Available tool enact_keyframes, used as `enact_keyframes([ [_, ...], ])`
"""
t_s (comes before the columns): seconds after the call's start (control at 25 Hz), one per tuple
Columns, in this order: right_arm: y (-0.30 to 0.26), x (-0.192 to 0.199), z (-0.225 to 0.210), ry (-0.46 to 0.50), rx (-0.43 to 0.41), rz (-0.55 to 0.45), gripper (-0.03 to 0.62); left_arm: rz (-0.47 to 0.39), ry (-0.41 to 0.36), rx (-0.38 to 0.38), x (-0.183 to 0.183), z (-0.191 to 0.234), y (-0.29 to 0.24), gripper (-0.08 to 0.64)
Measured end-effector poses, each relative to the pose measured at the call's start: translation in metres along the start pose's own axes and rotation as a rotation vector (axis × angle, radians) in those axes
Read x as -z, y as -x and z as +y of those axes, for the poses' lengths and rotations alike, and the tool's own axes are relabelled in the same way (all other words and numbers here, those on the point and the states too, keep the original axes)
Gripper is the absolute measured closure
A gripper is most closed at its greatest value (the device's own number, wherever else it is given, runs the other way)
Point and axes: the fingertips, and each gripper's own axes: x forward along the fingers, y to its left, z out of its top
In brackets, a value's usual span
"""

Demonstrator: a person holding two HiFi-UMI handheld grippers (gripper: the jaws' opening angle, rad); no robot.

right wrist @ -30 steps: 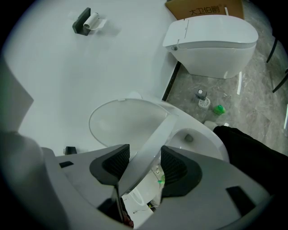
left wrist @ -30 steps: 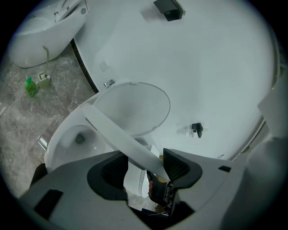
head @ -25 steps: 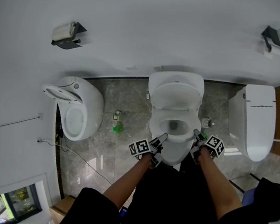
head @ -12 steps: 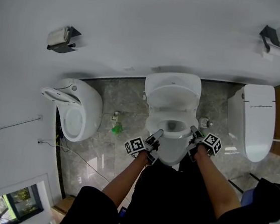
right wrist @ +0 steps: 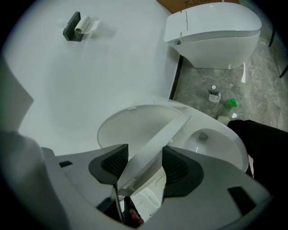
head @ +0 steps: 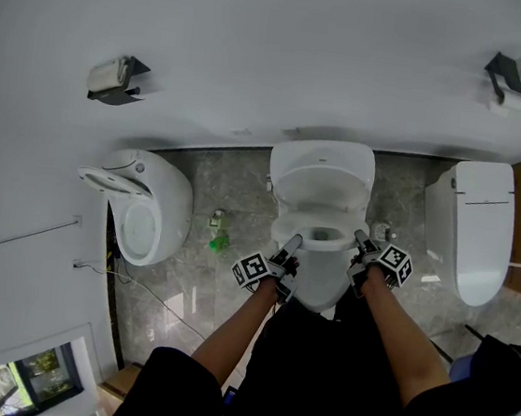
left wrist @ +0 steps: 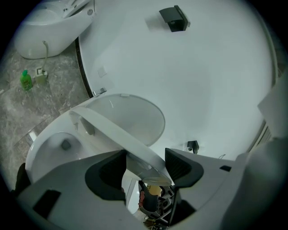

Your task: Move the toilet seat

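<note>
One white middle toilet (head: 324, 286) is standing against a white wall (head: 279, 54) on a grey marbled floor (head: 234, 190), with a left toilet (head: 143, 202) and a right toilet (head: 479, 229) flanking it. A small green bottle (head: 220, 241) is sitting on the floor just left of it. On the middle toilet the lid (head: 322, 184) is leaning back towards the wall, and the smooth white toilet seat (left wrist: 117, 132) is hanging tilted above the bowl, lifted off the rim. The left tongs (head: 292, 244) are clamping the seat's left side, their jaws having just been opening slightly; the right tongs (head: 362, 239) are clamping its right side.
</note>
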Motion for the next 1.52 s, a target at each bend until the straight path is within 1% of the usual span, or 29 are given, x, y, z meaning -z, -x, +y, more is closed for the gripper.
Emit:
enact_keyframes([
  [0.44, -0.018, -0.018, 0.021, -0.047, -0.045, -0.033, 0.345, -0.065, 0.033, 0.008, -0.026, -0.011, -0.021, 0.281],
  [0.68, -0.025, -0.022, 0.028, -0.059, -0.053, -0.034, 0.345, -0.095, 0.044, 0.009, -0.036, -0.014, -0.027, 0.281],
  [1.12, -0.036, -0.034, 0.040, -0.075, -0.064, -0.032, 0.342, -0.095, 0.042, 0.032, -0.052, -0.020, -0.042, 0.281],
  [1.36, -0.043, -0.037, 0.046, -0.080, -0.072, -0.015, 0.342, -0.117, 0.049, 0.037, -0.060, -0.023, -0.047, 0.281],
  [1.52, -0.044, -0.039, 0.048, -0.077, -0.078, -0.012, 0.344, -0.117, 0.051, 0.042, -0.062, -0.024, -0.050, 0.282],
])
